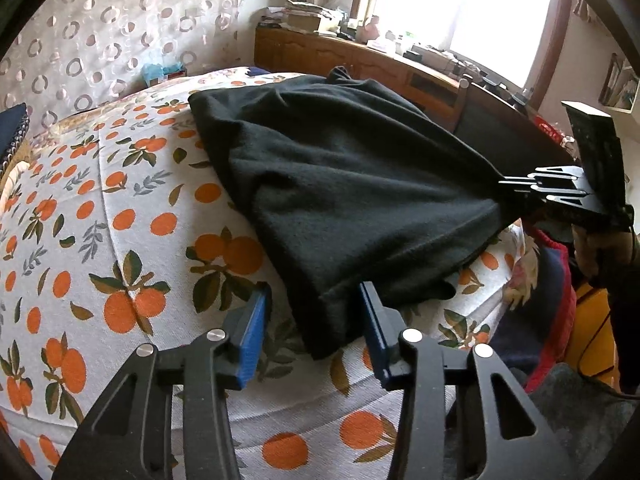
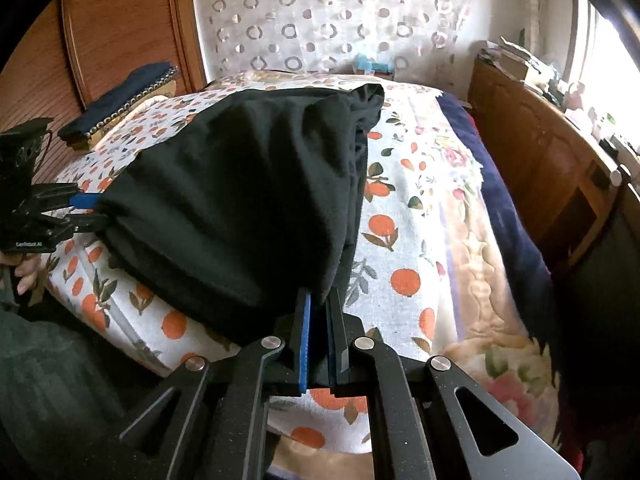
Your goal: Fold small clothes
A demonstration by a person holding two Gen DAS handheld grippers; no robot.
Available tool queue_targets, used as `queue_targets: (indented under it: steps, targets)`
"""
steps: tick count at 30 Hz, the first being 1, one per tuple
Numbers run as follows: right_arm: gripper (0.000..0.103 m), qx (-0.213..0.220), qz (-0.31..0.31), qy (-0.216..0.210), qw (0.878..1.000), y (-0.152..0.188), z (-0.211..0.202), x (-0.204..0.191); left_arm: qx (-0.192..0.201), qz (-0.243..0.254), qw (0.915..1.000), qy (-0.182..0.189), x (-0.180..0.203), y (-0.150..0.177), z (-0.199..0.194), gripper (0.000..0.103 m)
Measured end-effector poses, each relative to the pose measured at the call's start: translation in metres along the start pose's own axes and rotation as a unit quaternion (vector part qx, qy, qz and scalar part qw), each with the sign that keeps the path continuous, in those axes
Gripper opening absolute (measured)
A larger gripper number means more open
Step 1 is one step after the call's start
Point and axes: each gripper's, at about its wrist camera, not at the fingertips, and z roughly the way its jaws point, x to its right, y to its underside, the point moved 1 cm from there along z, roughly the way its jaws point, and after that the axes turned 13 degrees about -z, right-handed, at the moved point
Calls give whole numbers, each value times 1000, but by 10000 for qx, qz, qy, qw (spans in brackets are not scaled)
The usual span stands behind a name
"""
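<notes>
A black garment (image 1: 340, 184) lies on a bed covered with an orange-print sheet (image 1: 120, 220). My left gripper (image 1: 314, 316) is open, its blue pads on either side of the garment's near corner, which lies between them. My right gripper (image 2: 320, 320) is shut on another near corner of the black garment (image 2: 248, 208) and holds it slightly lifted. In the left wrist view the right gripper (image 1: 516, 192) shows at the right, pinching the cloth. In the right wrist view the left gripper (image 2: 86, 208) shows at the left edge of the garment.
A wooden cabinet (image 1: 360, 56) with clutter stands under a bright window behind the bed. A dark folded item (image 2: 120, 96) lies near the wooden headboard (image 2: 112, 28). A floral blanket (image 2: 480, 280) and red and navy cloths (image 1: 552, 280) lie at the bed's side.
</notes>
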Motion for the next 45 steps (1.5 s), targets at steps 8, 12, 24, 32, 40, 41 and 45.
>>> queue_targets:
  steps: [8, 12, 24, 32, 40, 41, 45]
  targets:
    - [19, 141, -48, 365, 9992, 0, -4, -5, -7, 3, 10000, -3, 1, 0, 0, 45]
    - [49, 260, -80, 274, 9993, -5, -6, -13, -51, 0, 9999, 140, 1, 0, 1, 22]
    - [65, 407, -643, -652, 9950, -26, 20, -82, 790, 348, 9952, 463, 40, -49, -49, 12]
    - [69, 262, -979, -422, 9940, -28, 34, -92, 1087, 185, 9927, 493, 36, -72, -61, 11]
    - [35, 104, -733, 201, 9971, -24, 34, -47, 1247, -78, 9907, 536, 21, -78, -71, 11]
    - [26, 153, -773, 156, 9968, -27, 31, -45, 1249, -75, 9907, 528, 21, -81, -70, 11]
    - [13, 523, -947, 222, 9939, -49, 12, -38, 1317, -140, 9906, 350, 12, -101, -65, 11]
